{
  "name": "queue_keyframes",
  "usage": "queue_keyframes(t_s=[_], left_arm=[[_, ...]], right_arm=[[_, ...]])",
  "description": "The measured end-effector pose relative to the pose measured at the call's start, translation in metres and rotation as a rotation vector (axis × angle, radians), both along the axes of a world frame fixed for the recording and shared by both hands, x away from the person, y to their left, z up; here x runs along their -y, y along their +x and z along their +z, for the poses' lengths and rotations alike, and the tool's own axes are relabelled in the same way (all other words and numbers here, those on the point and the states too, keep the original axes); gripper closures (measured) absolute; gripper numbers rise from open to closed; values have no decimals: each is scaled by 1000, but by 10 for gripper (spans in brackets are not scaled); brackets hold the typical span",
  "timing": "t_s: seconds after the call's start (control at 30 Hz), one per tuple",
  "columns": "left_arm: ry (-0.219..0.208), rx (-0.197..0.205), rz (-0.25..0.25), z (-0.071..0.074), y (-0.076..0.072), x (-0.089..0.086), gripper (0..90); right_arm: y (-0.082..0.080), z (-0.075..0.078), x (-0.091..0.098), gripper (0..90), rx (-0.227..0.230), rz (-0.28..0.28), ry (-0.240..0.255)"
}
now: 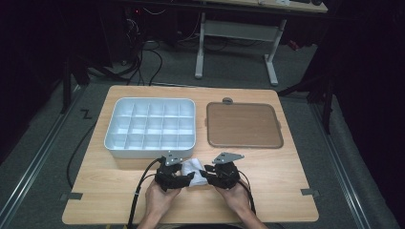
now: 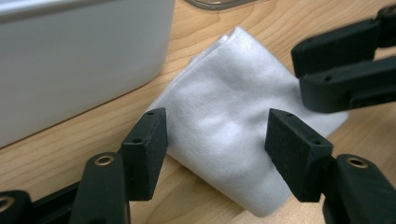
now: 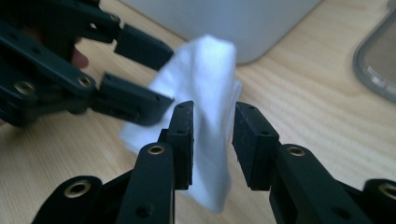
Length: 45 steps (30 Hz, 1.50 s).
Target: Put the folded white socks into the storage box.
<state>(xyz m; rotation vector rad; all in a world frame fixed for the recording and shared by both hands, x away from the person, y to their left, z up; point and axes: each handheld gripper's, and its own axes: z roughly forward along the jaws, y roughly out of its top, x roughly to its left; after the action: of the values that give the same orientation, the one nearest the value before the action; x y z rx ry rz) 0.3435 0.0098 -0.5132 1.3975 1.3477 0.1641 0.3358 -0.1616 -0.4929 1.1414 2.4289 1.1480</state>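
Observation:
A folded white cloth (image 1: 193, 168) lies on the wooden table just in front of the white compartment box (image 1: 116, 129). My left gripper (image 1: 187, 178) reaches it from the left and my right gripper (image 1: 205, 174) from the right. In the left gripper view the cloth (image 2: 233, 116) lies flat beneath my left gripper (image 2: 215, 135); its jaws stand wide apart and clear of it. In the right gripper view a raised fold of the cloth (image 3: 210, 88) stands between the jaws of my right gripper (image 3: 214, 119), which sit close beside it without pinching.
A brown tray with a grey rim (image 1: 243, 125) sits right of the box. The box wall (image 2: 70, 60) stands close behind the cloth. Bare tabletop (image 1: 286, 176) stretches to either side of the hands. Desk legs and cables stand on the floor beyond the table.

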Motion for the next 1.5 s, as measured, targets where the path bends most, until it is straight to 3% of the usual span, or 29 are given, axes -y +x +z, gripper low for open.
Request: queue_keyframes(t_s=[0.23,0.53,0.67,0.8,0.97,1.2,1.5], left_arm=[[14,-4,-10,-2,2,0,394],[67,-6,-30,-6,4,5,410],[79,7,-31,-8,4,7,412],[68,12,-33,-11,5,6,414],[49,-13,-46,-12,11,5,415],[75,1,-72,-12,12,6,413],[71,15,-95,-14,12,2,412]], right_arm=[[14,11,-13,729,20,15,-5],[33,-6,-14,763,-27,-6,-19],[34,-12,-13,779,-31,-8,-31],[36,-18,-10,795,-58,-19,-10],[38,-22,-8,805,-63,-17,-8],[38,-24,-7,810,-66,-23,-4],[33,-23,-12,810,-45,-38,-43]])
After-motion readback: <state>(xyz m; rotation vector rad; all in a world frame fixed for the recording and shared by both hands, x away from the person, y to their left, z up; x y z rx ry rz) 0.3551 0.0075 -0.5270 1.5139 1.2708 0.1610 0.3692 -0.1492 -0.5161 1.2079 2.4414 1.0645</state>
